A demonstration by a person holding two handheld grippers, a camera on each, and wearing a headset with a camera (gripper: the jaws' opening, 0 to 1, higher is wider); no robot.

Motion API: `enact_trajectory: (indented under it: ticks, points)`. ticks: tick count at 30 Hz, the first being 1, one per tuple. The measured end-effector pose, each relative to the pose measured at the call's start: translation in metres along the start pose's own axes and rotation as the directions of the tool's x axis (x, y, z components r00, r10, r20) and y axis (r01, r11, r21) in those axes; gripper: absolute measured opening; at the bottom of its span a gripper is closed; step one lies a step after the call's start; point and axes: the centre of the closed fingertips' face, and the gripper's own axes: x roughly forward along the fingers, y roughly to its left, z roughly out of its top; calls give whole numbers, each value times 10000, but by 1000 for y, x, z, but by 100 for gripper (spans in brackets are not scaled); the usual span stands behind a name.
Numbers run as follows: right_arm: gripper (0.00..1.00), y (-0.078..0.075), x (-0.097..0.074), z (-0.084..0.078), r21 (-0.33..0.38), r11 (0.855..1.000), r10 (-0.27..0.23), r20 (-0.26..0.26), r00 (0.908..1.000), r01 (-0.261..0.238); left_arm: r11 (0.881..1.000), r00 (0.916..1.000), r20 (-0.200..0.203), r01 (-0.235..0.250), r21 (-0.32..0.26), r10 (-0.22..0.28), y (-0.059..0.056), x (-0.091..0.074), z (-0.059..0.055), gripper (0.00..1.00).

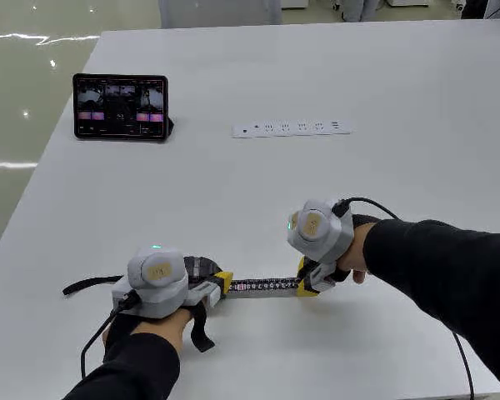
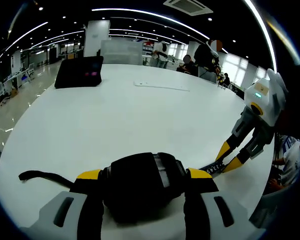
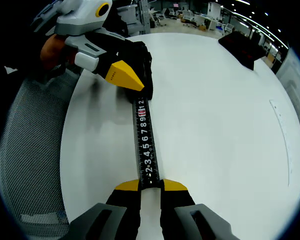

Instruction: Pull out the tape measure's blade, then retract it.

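The black tape measure case [image 2: 142,182] lies on the white table, and my left gripper [image 2: 145,175] is shut on it, a yellow-tipped finger on each side. In the head view the case [image 1: 198,271] sits at the lower left under my left gripper [image 1: 215,283]. A short length of the blade [image 3: 144,150] runs out of the case across the table. My right gripper [image 3: 151,186] is shut on the blade's end. From the head view the blade [image 1: 262,286] spans the gap to my right gripper [image 1: 304,286]. A black strap [image 1: 87,286] trails left of the case.
A tablet [image 1: 121,107] stands propped at the far left of the white table [image 1: 317,75]. A white power strip [image 1: 292,128] lies flat beyond the grippers. People stand past the table's far end [image 2: 205,55]. The table's near edge is close below the hands.
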Motion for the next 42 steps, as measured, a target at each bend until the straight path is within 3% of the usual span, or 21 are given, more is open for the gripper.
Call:
enact_trajectory:
  ticks: [16, 42]
  points:
    - [11, 0, 3, 6, 210, 9998, -53, 36, 10000, 52, 9992, 10000, -36, 25, 387, -24, -2, 1, -1, 61]
    - [11, 1, 12, 23, -49, 9999, 154, 275, 9995, -152, 9996, 9999, -166, 16, 274, -12, -2, 1, -2, 61]
